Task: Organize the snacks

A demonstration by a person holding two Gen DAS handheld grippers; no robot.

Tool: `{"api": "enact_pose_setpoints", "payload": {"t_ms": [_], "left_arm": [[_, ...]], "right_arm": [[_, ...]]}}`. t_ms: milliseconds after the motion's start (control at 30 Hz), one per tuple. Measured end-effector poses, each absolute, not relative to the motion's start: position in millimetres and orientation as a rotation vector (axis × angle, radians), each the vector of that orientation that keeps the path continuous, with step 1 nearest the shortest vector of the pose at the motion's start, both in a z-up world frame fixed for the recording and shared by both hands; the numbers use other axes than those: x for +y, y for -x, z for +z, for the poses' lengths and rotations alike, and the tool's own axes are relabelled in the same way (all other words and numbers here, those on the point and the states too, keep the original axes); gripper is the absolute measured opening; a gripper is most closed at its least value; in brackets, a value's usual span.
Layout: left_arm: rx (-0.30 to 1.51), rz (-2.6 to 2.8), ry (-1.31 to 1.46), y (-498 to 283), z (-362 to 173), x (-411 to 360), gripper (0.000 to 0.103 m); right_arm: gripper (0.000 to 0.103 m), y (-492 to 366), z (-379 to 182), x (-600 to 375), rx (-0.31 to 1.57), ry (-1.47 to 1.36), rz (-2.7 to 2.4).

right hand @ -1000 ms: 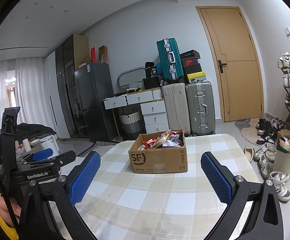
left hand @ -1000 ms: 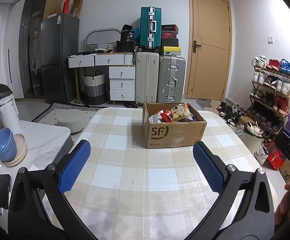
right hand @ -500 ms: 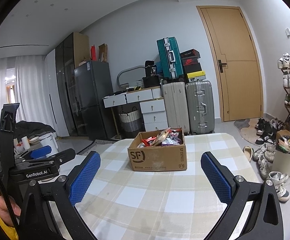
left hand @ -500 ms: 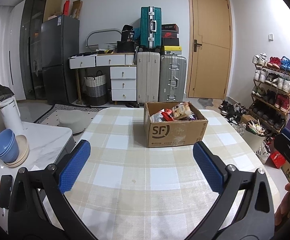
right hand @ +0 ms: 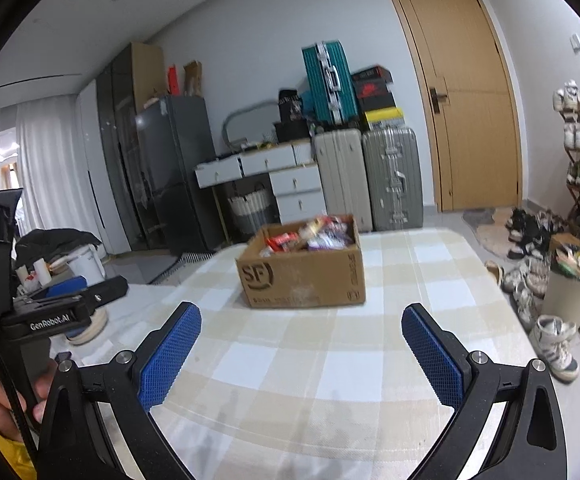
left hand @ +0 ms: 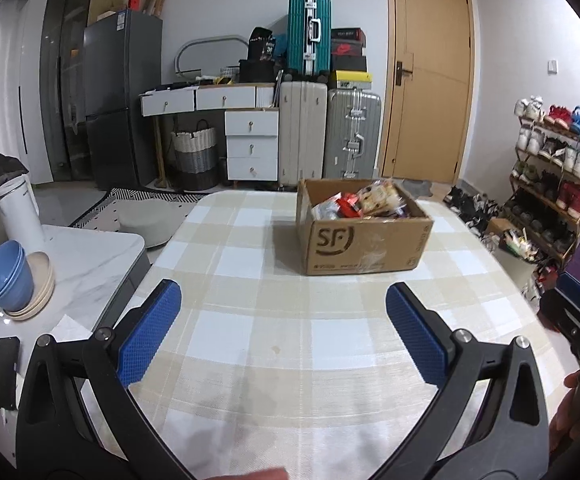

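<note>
A brown cardboard box (left hand: 364, 246) marked SF stands on the checked tablecloth (left hand: 274, 332), filled with several snack packets (left hand: 364, 200). It also shows in the right wrist view (right hand: 304, 276), with the snacks (right hand: 310, 234) blurred. My left gripper (left hand: 284, 328) is open and empty, held above the table well short of the box. My right gripper (right hand: 302, 350) is open and empty, also short of the box. The left gripper's body (right hand: 50, 312) shows at the left of the right wrist view.
A marble side table (left hand: 86, 260) at the left holds blue bowls (left hand: 6, 280) and a white kettle (left hand: 20, 212). Suitcases (left hand: 330, 136), drawers (left hand: 252, 146) and a fridge (left hand: 118, 96) stand behind. A shoe rack (left hand: 550, 172) and loose shoes (right hand: 550, 344) are at the right.
Both grippers have moved a little closer to the box and tilted slightly downward; the right wrist view is blurred by motion. Both stay open and empty.
</note>
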State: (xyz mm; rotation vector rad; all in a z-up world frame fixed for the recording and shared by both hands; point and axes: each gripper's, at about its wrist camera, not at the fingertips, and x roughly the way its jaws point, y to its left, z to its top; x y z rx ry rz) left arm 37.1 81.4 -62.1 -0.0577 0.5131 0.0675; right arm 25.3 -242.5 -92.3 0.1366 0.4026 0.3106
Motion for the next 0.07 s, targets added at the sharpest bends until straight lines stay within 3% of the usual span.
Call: {"api": "enact_pose_setpoints", "payload": {"t_ms": [67], "left_arm": [[0.546,0.053,0.073,-50.8,-74.9,88.1,0.102]], "right_arm": [[0.102,-36.0,-102.5,-245.6,0.442,-0.13,0.289]]}}
